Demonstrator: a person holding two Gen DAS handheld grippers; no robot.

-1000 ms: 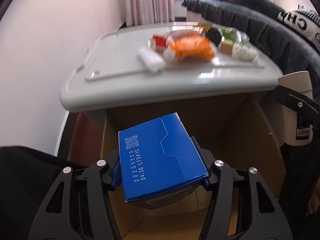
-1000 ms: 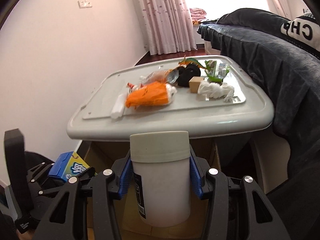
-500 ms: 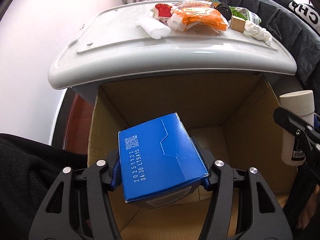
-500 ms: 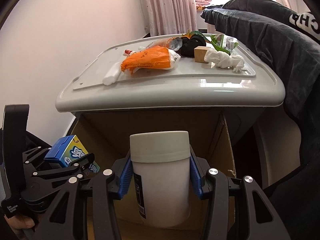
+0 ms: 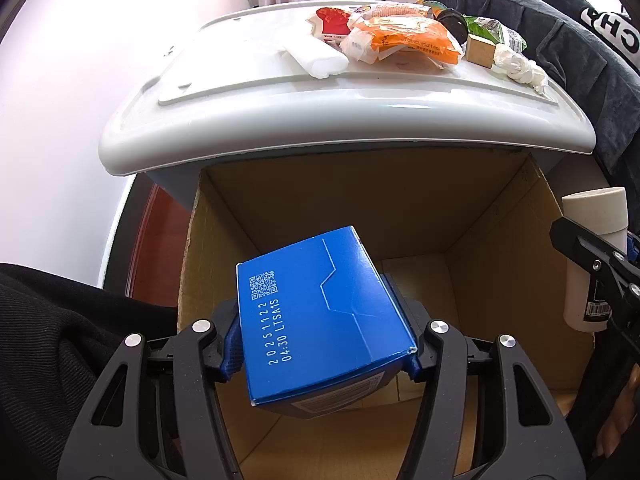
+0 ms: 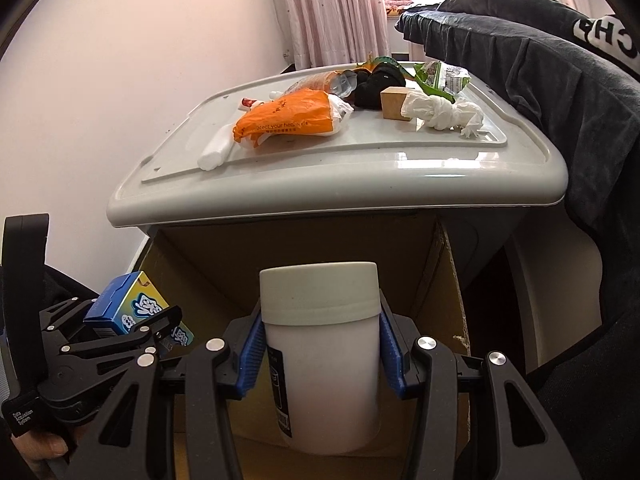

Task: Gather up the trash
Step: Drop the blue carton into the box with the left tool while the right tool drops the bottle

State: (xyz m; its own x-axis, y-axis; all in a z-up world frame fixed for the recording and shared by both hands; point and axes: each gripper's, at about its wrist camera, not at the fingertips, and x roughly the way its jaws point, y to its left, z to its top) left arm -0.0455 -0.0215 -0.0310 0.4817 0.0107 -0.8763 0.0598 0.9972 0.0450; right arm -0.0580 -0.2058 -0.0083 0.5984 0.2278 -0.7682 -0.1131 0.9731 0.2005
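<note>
cardboard box [image 5: 400, 220] fills the near part of both views, open at the top, and i have both claws over its mouth. my left gripper [image 5: 324, 344] is clenched on a blue carton [image 5: 320, 320], blue pads pressing its two sides, the carton tilted with its printed date code facing up. from the right wrist view the same carton [image 6: 132, 308] shows at the near left, with a yellow and blue printed side.

my right gripper [image 6: 320, 348] is grasping a white bottle [image 6: 320, 356] that stands upright between the pads, its cream cap above the fingers. in the left wrist view this bottle [image 5: 592, 260] sits at the right edge, above the box's right wall.

just beyond the box's far wall is a grey bin lid [image 6: 280, 196], and more trash lies on it: an orange bag [image 6: 288, 120] near the middle, a white roll [image 6: 214, 152] to its left, a crumpled tissue [image 6: 444, 112] to the right, a small brown cube [image 6: 394, 104] touching the tissue, a black lump [image 6: 376, 84] farther back, and a green wrapper [image 6: 440, 74] at the far right. a dark blanket [image 6: 560, 80] hangs along the right side.
</note>
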